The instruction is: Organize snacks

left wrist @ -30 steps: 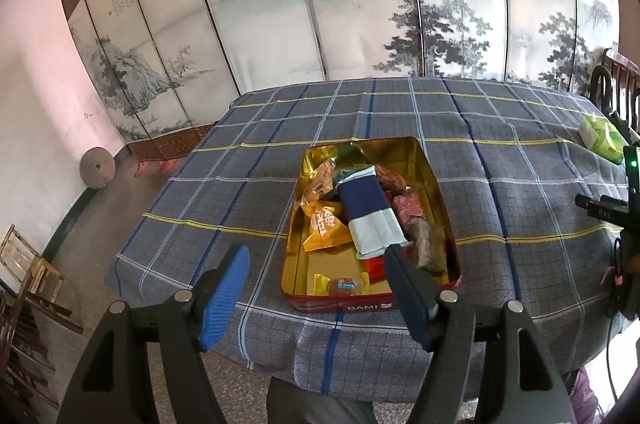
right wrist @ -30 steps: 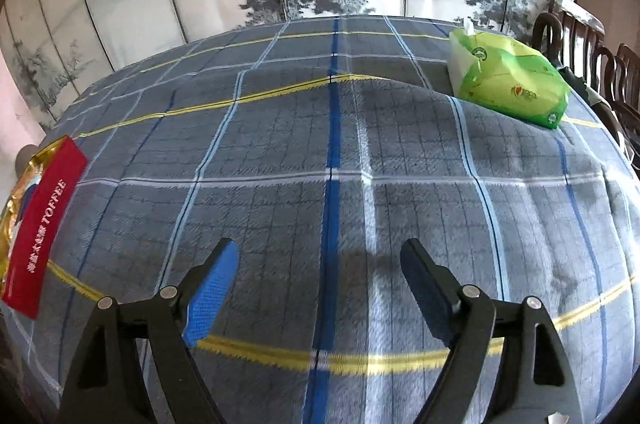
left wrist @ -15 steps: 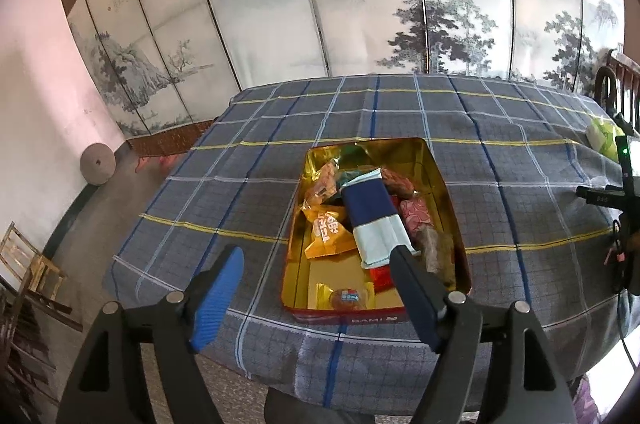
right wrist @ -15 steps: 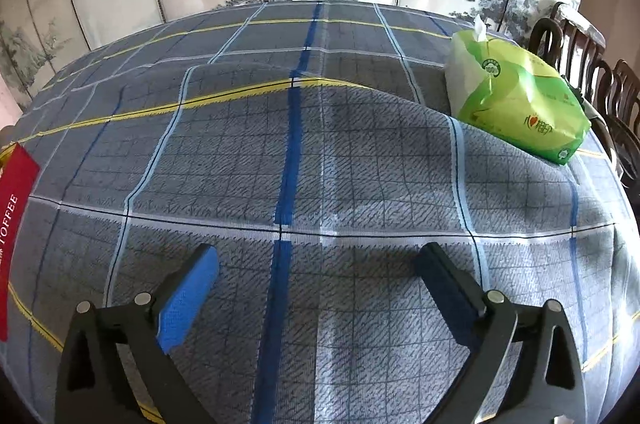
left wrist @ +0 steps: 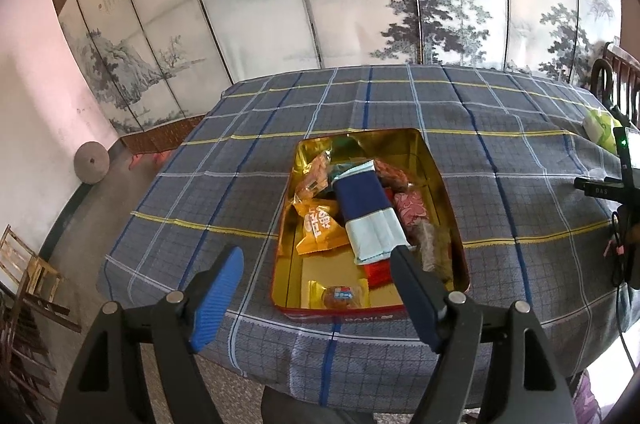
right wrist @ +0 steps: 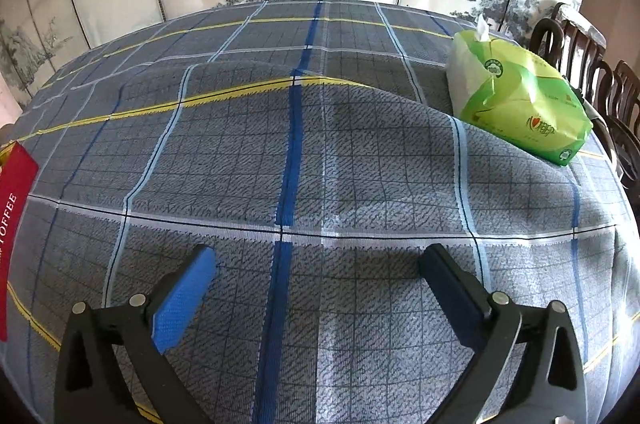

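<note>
An open gold-lined red tin (left wrist: 452, 220) sits on the plaid tablecloth near the front edge. It holds several snacks: a long navy and pale blue pack (left wrist: 368, 216), an orange packet (left wrist: 318, 228), a pink packet (left wrist: 412, 208) and a small round cake (left wrist: 338, 296). My left gripper (left wrist: 316, 264) is open and empty, above the table's front edge just before the tin. My right gripper (right wrist: 318, 266) is open and empty over bare cloth; the tin's red side (right wrist: 12, 220) shows at the far left.
A green tissue pack (right wrist: 520, 104) lies at the table's right side, also seen in the left wrist view (left wrist: 600, 128). Dark wooden chairs (right wrist: 600, 80) stand beyond it. A painted folding screen (left wrist: 360, 4) backs the table. The other gripper's body (left wrist: 620, 192) is at the right.
The left gripper has drawn back and risen a little from the tin. The right gripper has moved forward and swung right; the tissue pack looks nearer and the tin has slid to the frame edge.
</note>
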